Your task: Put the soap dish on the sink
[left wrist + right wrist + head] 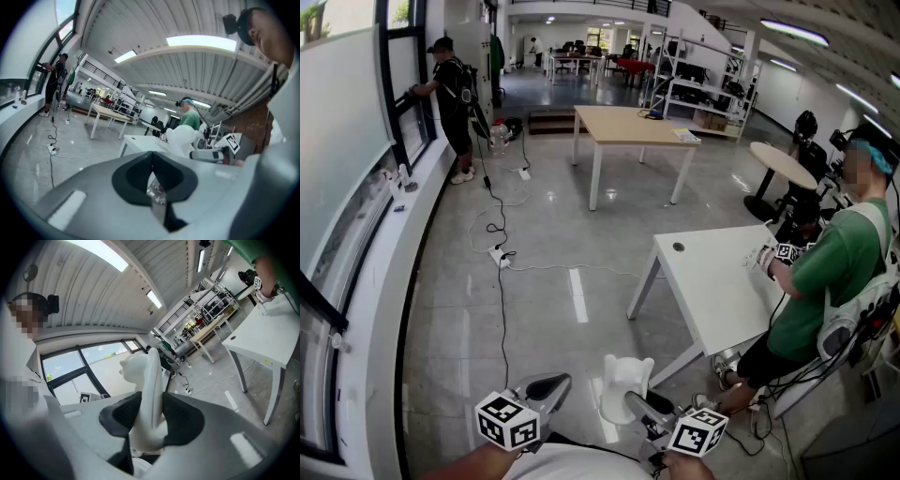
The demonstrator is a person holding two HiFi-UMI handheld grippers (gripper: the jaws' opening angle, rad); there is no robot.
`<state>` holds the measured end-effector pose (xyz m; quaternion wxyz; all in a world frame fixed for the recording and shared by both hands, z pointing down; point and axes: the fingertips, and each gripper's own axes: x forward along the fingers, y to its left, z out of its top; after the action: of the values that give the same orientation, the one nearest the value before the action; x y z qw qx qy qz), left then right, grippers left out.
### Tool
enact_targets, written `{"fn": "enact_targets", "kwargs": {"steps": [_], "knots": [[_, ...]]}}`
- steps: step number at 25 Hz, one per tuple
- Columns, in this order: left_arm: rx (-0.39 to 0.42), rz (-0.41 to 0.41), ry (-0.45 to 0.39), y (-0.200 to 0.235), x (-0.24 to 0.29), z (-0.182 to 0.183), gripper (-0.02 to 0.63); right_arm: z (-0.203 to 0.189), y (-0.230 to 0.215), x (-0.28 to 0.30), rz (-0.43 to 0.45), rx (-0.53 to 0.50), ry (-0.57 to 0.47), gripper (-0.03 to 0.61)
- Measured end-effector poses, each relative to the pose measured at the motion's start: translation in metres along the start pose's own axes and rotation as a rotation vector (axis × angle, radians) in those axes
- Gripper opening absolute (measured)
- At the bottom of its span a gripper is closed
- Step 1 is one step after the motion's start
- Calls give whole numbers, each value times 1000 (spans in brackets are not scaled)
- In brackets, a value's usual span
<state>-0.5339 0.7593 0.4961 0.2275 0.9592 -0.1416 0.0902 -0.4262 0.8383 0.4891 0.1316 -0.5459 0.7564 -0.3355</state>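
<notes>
The white soap dish (623,384) stands on edge in my right gripper (633,401), low in the head view. In the right gripper view the dish (146,394) sits between the two black pads, which press on its sides. My left gripper (546,387) is to its left, its jaws together with nothing between them; in the left gripper view the pads of the left gripper (152,176) meet, and the soap dish (183,139) shows off to the right. No sink appears in any view.
A person in a green shirt (834,272) works at a white table (712,281) on the right. A wooden table (628,127) stands farther back. Cables and a power strip (499,255) lie on the grey floor. Another person (450,94) stands by the windows at left.
</notes>
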Motion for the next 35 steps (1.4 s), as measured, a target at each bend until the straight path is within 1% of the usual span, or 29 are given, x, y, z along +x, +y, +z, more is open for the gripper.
{"fn": "enact_targets", "kwargs": {"steps": [8, 11, 13, 17, 20, 25, 29, 35], "knots": [[3, -9, 22, -2, 2, -5, 6, -1, -2, -2, -1, 9, 7, 143], [2, -13, 28, -3, 4, -5, 6, 4, -6, -3, -14, 21, -28, 143], [1, -14, 31, -5, 5, -5, 6, 9, -3, -6, -3, 28, -46, 144], [3, -6, 21, -7, 3, -4, 6, 10, 5, -11, 20, -7, -39, 143], [17, 5, 10, -6, 0, -1, 6, 9, 9, -11, 42, 13, -43, 143], [27, 22, 13, -4, -3, 0, 6, 5, 6, -11, 43, 30, -37, 143], [27, 30, 34, 1, -6, -4, 6, 3, 0, -4, 42, 61, -34, 143], [29, 33, 39, 28, 7, 14, 6, 25, -7, 21, 45, 58, -42, 143]]}}
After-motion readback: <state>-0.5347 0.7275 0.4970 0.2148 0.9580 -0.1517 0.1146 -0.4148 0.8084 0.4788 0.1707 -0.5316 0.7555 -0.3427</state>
